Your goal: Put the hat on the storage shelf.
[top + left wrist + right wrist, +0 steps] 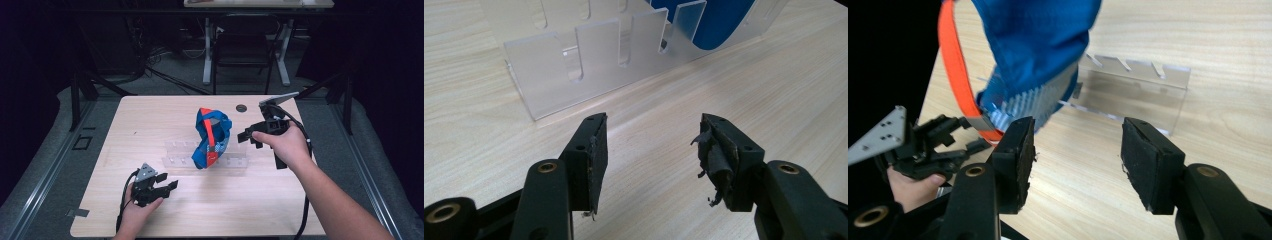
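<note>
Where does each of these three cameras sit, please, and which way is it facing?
High view: above the person's side, facing forward and down on the table; both forearms, hands, left tool and right tool show.
Left gripper view: rides the left tool, low over the table, facing the clear slotted rack; its open jaws show.
Right gripper view: rides the right tool, facing the blue cloth item; its open jaws, plus the left hand, show.
Shared: both gripper views show the rack and blue item.

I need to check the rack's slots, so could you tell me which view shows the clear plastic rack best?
The left gripper view: the clear rack shows close up with its slots. The high view shows it whole but faint; the right gripper view shows one end behind the blue item.
</note>
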Motion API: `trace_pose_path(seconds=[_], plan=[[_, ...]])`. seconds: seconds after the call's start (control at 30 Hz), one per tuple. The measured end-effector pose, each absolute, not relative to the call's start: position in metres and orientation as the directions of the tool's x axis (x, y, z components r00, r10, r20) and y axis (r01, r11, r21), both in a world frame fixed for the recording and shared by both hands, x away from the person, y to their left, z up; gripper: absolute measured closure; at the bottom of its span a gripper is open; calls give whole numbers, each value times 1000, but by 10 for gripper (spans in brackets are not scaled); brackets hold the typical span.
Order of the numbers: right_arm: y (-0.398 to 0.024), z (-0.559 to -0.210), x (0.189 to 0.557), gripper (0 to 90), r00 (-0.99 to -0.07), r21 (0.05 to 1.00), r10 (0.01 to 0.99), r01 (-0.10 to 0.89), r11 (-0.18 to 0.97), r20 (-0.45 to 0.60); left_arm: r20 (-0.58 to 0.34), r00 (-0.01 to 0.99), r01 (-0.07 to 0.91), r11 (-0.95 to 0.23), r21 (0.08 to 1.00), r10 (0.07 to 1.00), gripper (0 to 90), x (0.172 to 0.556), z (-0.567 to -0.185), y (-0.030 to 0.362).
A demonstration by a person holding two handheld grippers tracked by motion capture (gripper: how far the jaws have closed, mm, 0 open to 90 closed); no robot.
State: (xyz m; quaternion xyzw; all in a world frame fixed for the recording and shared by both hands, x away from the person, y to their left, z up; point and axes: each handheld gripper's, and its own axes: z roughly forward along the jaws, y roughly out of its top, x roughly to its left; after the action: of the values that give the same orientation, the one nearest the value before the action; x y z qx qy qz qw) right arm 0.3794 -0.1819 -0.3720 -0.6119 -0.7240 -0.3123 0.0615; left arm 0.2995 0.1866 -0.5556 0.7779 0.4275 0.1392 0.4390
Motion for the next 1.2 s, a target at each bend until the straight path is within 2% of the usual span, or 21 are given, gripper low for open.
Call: trace_pose_path(seconds=[0.6, 0.87, 1.2], plan=[[-193, -419, 339, 461, -268, 366, 857, 925, 102, 441, -154, 599, 543, -257, 800, 786, 459, 300, -557, 187], [-201, -441, 330, 458, -259, 383, 848, 921, 72, 463, -160, 596, 549, -254, 797, 787, 458, 300, -558, 187], [-212, -466, 315, 457, -263, 425, 863, 903, 63, 431, -158, 591, 551, -254, 795, 791, 458, 300, -559, 187]])
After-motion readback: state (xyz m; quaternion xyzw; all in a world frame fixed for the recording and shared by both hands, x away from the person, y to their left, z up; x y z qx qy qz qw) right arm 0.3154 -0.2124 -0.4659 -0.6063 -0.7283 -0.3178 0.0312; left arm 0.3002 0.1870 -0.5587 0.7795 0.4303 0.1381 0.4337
